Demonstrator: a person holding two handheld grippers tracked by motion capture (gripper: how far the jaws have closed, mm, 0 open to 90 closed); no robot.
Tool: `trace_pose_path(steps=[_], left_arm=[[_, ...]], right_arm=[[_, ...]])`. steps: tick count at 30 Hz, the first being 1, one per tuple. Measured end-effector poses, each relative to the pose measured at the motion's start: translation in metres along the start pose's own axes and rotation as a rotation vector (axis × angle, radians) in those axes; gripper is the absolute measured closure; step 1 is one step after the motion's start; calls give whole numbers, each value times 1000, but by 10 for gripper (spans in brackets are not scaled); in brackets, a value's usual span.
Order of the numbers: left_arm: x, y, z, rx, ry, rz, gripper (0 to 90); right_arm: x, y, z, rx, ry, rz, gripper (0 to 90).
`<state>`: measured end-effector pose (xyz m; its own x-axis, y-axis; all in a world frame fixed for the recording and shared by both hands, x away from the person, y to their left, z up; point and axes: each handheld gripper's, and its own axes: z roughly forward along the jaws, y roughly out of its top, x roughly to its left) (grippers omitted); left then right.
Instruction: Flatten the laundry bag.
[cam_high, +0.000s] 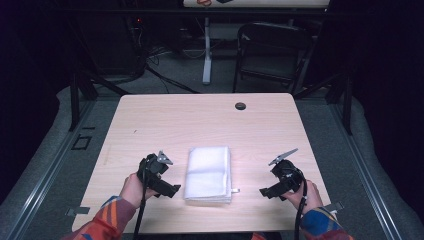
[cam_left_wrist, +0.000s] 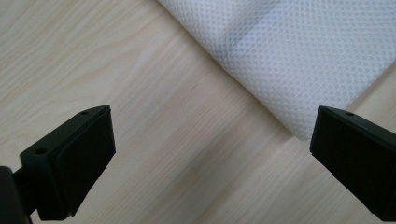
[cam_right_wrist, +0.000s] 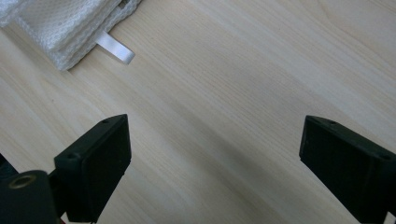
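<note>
Both tongs, left (cam_high: 169, 190) and right (cam_high: 265, 191), sit spread wide beside my folded white cloth (cam_high: 209, 173), so I can grab its sides.

Folded cloth (cam_left_wrist: 303, 56) cut off by top & right edges in left gripper view; in right gripper view only its corner (cam_right_wrist: 60, 23) w/ tag (cam_right_wrist: 116, 48) shows; small dark disc (cam_high: 240, 106) far side too small to ID

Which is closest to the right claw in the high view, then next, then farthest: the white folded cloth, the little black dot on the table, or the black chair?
From the right claw:
1. White folded cloth, just beside it, toward the table's middle.
2. Black dot, near the table's far edge.
3. Black chair, on the floor beyond the table.
</note>
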<state>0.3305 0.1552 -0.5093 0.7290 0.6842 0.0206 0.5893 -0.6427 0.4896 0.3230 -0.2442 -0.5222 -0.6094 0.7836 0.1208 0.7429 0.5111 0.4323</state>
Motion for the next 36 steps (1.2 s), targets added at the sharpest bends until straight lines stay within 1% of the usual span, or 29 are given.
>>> trace_pose_path(steps=[1, 3, 5, 6, 10, 11, 15, 16, 18, 19, 21, 22, 24, 26, 28, 29, 30, 31, 34, 36], left_arm=[[-1, 1, 1, -4, -3, 6, 0], [-3, 2, 1, -3, -2, 12, 0], [-8, 6, 3, -11, -8, 22, 0], [-9, 7, 3, -14, -10, 27, 0], [-16, 13, 7, -15, -21, 51, 4], [-18, 15, 9, -16, -22, 57, 4], [-26, 21, 13, -21, -29, 80, 10], [-27, 22, 14, -14, -37, 90, 11], [-31, 25, 17, -21, -37, 99, 17], [-33, 26, 18, -15, -39, 110, 17], [-37, 28, 21, -15, -51, 118, 19], [-39, 29, 22, -16, -50, 123, 23], [-43, 32, 24, -9, -61, 142, 28], [-47, 34, 27, -11, -64, 149, 32], [-49, 36, 29, 2, -68, 175, 38], [-52, 37, 31, 5, -72, 181, 40], [-54, 38, 32, 3, -74, 179, 44], [-55, 39, 33, 3, -76, 188, 47], [-60, 40, 37, 8, -84, 200, 55], [-63, 42, 40, 14, -87, 214, 60]], right_arm=[[0, 1, -1, 19, -8, -16, 92], [0, 1, -1, 12, 4, -10, 94], [1, 1, 0, 13, 6, -11, 95], [0, 1, -1, 25, -4, -19, 96], [0, 1, -1, 22, 3, -16, 98], [1, 1, 0, 15, 2, -6, 98], [1, 1, 0, 20, 8, -10, 102], [1, 1, 0, 20, 8, -11, 104], [0, 1, 0, 27, 6, -17, 107], [0, 1, -1, 37, 1, -27, 107], [0, 1, -1, 46, 4, -26, 108], [0, 1, -1, 47, 4, -25, 109], [1, 1, -1, 42, 5, -21, 111], [1, 1, 0, 39, 8, -19, 112], [2, 1, 0, 34, 21, -13, 117], [1, 1, 0, 35, 20, -16, 119], [1, 1, 0, 40, 10, -21, 119], [2, 1, 0, 35, 19, -16, 120], [2, 1, 0, 36, 19, -20, 123], [2, 1, 0, 42, 10, -25, 124]])
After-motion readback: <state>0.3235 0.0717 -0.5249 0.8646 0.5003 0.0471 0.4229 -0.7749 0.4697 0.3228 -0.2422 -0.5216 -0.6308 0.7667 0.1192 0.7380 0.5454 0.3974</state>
